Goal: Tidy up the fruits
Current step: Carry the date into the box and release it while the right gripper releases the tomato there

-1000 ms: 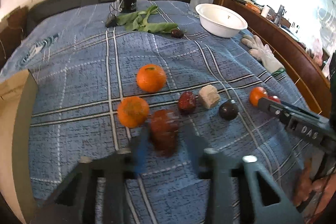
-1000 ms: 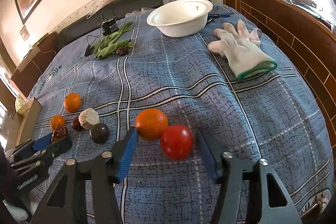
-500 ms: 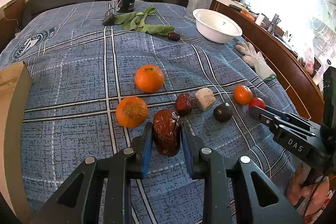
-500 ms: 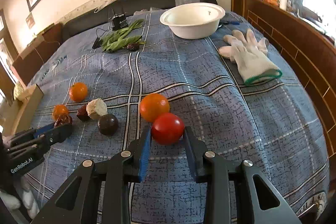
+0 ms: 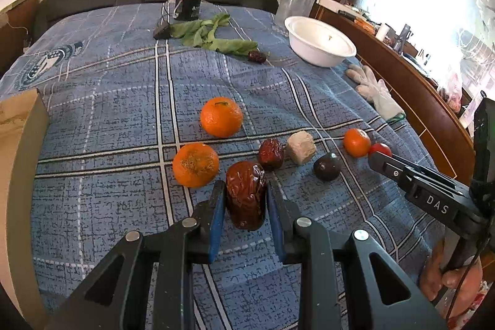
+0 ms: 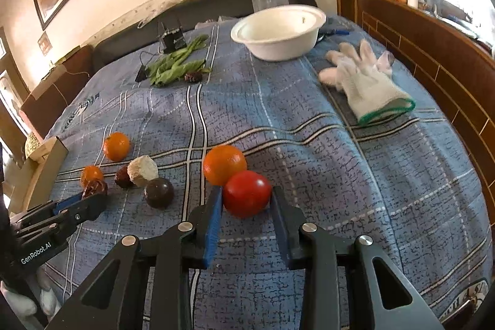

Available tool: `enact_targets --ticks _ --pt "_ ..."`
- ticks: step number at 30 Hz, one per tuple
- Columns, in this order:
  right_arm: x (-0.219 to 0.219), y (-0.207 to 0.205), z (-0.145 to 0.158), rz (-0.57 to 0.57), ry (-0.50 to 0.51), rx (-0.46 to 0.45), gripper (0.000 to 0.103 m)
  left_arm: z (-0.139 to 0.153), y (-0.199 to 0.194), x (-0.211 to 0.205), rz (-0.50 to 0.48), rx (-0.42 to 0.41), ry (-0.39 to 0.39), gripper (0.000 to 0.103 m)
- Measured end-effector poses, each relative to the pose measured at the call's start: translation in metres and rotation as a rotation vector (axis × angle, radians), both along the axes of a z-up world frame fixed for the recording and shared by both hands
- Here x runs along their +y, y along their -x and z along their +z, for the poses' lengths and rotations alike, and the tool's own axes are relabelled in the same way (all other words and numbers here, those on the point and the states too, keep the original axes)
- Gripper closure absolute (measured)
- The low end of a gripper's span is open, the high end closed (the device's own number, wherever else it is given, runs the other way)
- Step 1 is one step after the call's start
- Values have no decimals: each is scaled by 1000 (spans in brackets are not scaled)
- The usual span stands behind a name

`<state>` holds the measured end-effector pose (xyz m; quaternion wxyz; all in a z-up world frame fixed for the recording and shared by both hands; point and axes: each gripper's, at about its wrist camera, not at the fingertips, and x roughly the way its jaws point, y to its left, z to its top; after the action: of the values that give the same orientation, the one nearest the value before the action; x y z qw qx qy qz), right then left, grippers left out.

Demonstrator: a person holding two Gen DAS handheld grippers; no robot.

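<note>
Left tongs [image 5: 244, 200] clamp wrinkled brown date [image 5: 246, 194] | right tongs [image 6: 247, 201] clamp glossy red tomato [image 6: 247, 193]

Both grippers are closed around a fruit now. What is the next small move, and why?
Probably lift both straight up. The left gripper pinches the wrinkled date and the right gripper pinches the red tomato, both low over the blue blanket; the white bowl stands far off.

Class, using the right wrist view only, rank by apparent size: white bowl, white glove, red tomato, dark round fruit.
1. white bowl
2. white glove
3. red tomato, inflated by nearness to the camera
4. dark round fruit
Bowl and glove look close.
</note>
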<state>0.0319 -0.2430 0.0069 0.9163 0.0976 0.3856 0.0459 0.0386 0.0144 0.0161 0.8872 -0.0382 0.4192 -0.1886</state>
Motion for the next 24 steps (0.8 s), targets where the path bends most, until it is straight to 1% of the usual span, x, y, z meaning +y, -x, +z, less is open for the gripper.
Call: enact_targets --ticks 4,7,8,10,12,15,18,19,21,24 --pt "1 6 5 -14 16 -37 70 7 11 1 13 -29 -12 78" --pt "4 11 10 -22 42 -68 70 24 28 10 20 -62 25 78" --pt "7 13 12 -23 55 -74 70 33 39 17 24 -79 45 78" --pt "13 19 18 -4 43 -80 70 45 52 29 29 -101 61 78" --pt "26 31 28 39 26 -95 70 59 66 48 48 -124 72 78" --pt "53 46 44 111 -5 -118 70 79 79 88 100 -147 88 78" --pt "85 53 63 196 -31 -139 69 94 84 135 184 -163 58 77" --pt "96 53 68 221 -35 -144 69 99 82 156 229 -161 36 77" --pt "122 55 79 287 -48 -152 69 104 78 182 288 -146 1 77" --pt "166 53 90 391 -65 -145 69 107 67 219 346 -119 -68 77"
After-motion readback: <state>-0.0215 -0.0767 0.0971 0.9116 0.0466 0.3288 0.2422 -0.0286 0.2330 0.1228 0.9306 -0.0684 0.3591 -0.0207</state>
